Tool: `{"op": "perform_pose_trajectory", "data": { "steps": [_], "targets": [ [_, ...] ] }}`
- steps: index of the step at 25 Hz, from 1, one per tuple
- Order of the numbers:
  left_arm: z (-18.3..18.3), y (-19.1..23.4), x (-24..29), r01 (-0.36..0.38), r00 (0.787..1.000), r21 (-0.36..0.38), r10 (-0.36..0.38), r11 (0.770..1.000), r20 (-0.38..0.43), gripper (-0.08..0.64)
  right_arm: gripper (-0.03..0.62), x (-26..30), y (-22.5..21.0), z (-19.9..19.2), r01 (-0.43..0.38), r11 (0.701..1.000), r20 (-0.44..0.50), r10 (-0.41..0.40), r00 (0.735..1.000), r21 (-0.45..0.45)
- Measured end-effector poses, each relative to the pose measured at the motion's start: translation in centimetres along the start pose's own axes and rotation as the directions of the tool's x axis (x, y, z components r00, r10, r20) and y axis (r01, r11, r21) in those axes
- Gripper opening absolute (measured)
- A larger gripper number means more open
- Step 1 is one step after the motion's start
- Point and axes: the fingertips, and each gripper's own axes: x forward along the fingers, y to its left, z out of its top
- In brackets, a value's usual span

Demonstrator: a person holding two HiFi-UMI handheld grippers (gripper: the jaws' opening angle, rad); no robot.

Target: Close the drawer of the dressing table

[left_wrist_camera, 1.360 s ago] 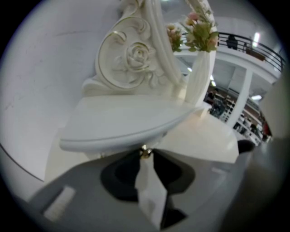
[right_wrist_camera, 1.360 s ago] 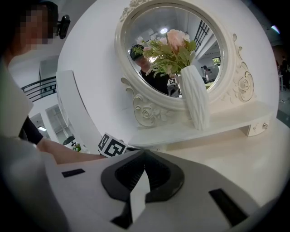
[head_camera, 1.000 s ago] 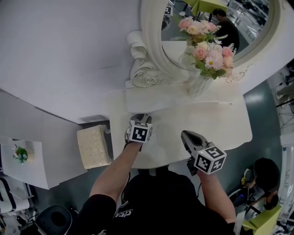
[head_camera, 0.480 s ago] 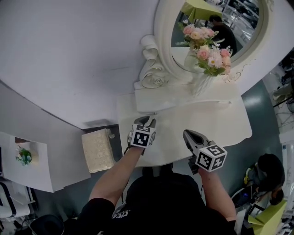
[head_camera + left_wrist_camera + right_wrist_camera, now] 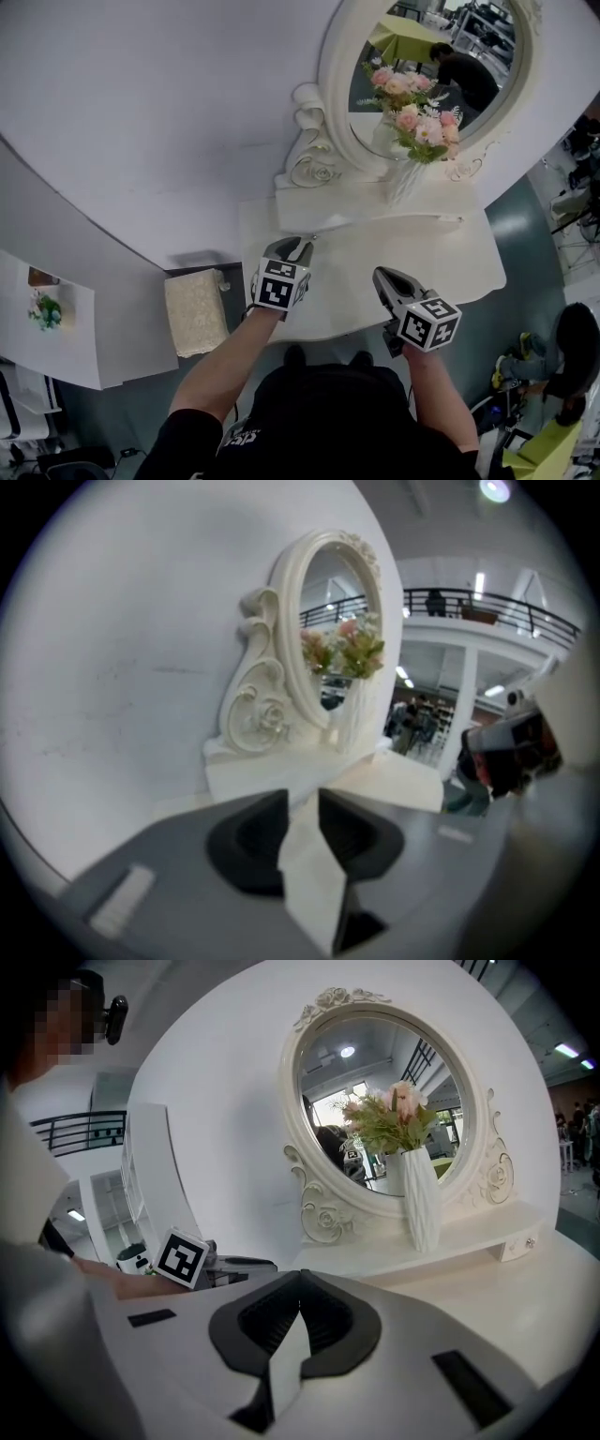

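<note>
**Asker:** Where are the two claws?

**Operator:** In the head view I have both over the cream-white dressing table worktop [image 5: 450,262], in the lower centre of the frame. My left claw [image 5: 292,246] points at the low cream riser [image 5: 375,208] under the mirror. My right claw [image 5: 380,275] hangs to its right, apart from it, above bare worktop.

**Asker:** How do the jaws stand?

**Operator:** In the left gripper view my left claw [image 5: 302,803] is narrow. Its jaws have just been closing, and only pale worktop shows through the slim gap. In the right gripper view my right claw [image 5: 300,1279] has its tips together and holds nothing.

**Asker:** And the drawer?

**Operator:** The small cream drawer front [image 5: 323,223] sits in that riser at the centre of the head view, just beyond my left claw's tips. It looks level with the riser, though at this size I cannot be sure.

**Asker:** What else is there?

**Operator:** An oval mirror in an ornate cream frame [image 5: 427,84] fills the upper right. A white vase of pink flowers [image 5: 405,183] stands on the riser before it. A cream textured box [image 5: 195,311] sits left of the worktop.
</note>
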Motion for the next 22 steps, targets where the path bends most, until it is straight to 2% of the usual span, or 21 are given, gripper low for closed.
{"op": "perform_pose_trajectory", "data": {
  "steps": [7, 13, 22],
  "targets": [
    [2.5, -3.1, -1.4, -0.024, 0.998, -0.012, 0.024, 1.000, 0.053, 0.096, -0.005, -3.5, -3.4, 0.6, -0.012, 1.000, 0.026, 0.012, 1.000, 0.002],
    [3.9, -9.5, -1.1, -0.022, 0.996, 0.019, 0.021, 1.000, 0.082, 0.078, -0.005, -7.8, -7.5, 0.3, -0.046, 0.999, 0.040, 0.046, 0.998, 0.001],
    [6.2, -17.6, -0.2, -0.066, 0.989, -0.034, 0.070, 0.997, 0.127, 0.071, -0.005, -13.4, -12.6, 1.9, -0.120, 0.993, 0.094, 0.121, 0.988, -0.018]
  ]
}}
